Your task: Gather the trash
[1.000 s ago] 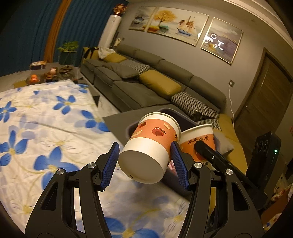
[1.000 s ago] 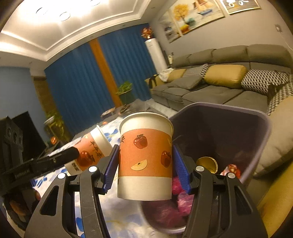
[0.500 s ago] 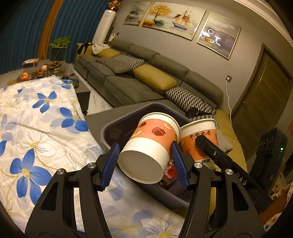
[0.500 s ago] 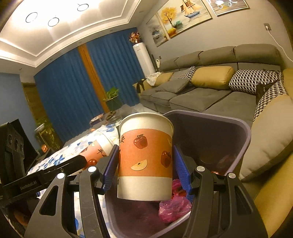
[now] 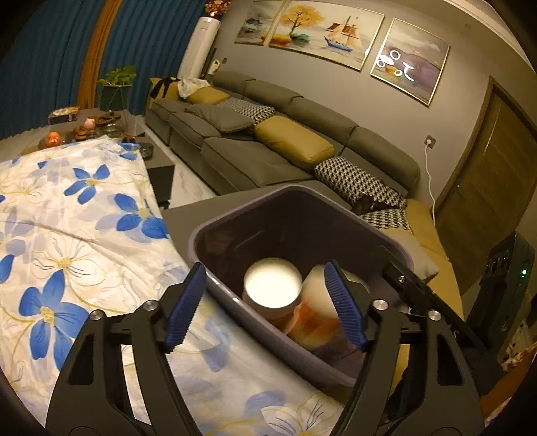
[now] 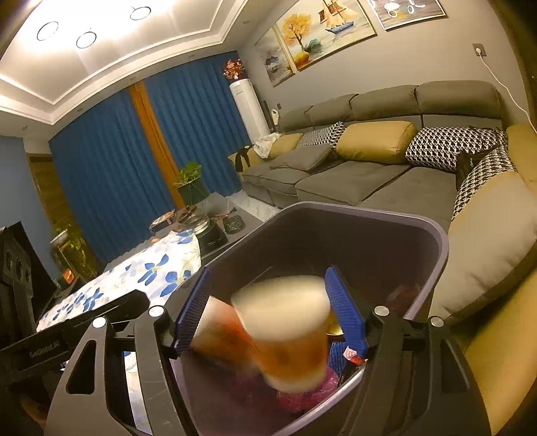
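- Paper cups: 2, both in the bin: one [image 5: 272,288], one [image 5: 313,322] touching it.
- Bin [image 5: 214,288]: 1, dark, purple-rimmed.
- Grippers: 2: left gripper [image 5: 268,307], right gripper [image 6: 270,313].
- Wall paintings [image 5: 312,32]: 3 panels.
- Yellow cushions on sofa [image 5: 293,142]: at least 2.
- Houndstooth cushions [image 6: 449,147]: 3 seen.
- Potted plant [image 5: 117,85]: 1.
- Flowered cloth [image 5: 67,228]: 1.

left wrist view: mounted behind the left gripper [image 5: 265,305], angled downward, close above the purple bin [image 5: 214,295], with the floral cloth [image 5: 67,241] at left and the grey sofa [image 5: 285,141] beyond.
right wrist view: behind the right gripper [image 6: 268,312], tilted less steeply, close over the same bin [image 6: 436,241], taking in ceiling and blue curtains [image 6: 110,161].
shared: bin, sofa, floral cloth, wall paintings [image 5: 312,30].
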Motion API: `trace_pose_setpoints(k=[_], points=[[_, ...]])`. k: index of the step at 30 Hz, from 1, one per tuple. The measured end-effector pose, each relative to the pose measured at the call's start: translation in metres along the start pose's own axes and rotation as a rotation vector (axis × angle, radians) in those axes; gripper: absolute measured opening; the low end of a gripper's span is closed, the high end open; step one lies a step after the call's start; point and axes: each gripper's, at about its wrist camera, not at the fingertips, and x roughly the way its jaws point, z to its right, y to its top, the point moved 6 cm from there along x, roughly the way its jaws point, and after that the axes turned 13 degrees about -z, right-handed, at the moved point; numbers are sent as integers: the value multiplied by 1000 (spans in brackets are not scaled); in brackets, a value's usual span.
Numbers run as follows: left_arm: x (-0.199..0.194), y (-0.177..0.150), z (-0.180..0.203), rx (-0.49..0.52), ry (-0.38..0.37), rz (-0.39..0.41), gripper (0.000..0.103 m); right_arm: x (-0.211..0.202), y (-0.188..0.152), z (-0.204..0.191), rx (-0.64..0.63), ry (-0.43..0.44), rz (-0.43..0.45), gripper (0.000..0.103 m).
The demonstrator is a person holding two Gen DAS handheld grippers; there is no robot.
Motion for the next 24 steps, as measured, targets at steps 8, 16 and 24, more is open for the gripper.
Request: trace_pose_setpoints(k=[8, 16, 24], points=[[-34, -12, -13, -14, 185, 67, 91, -5, 0, -11, -74, -32, 12, 77], [-82, -38, -32, -75, 340, 137, 97, -20, -6, -32, -179, -58, 48, 88], [-118, -61, -38, -131, 397, 186, 97, -36, -21, -65, -264, -68, 69, 93]])
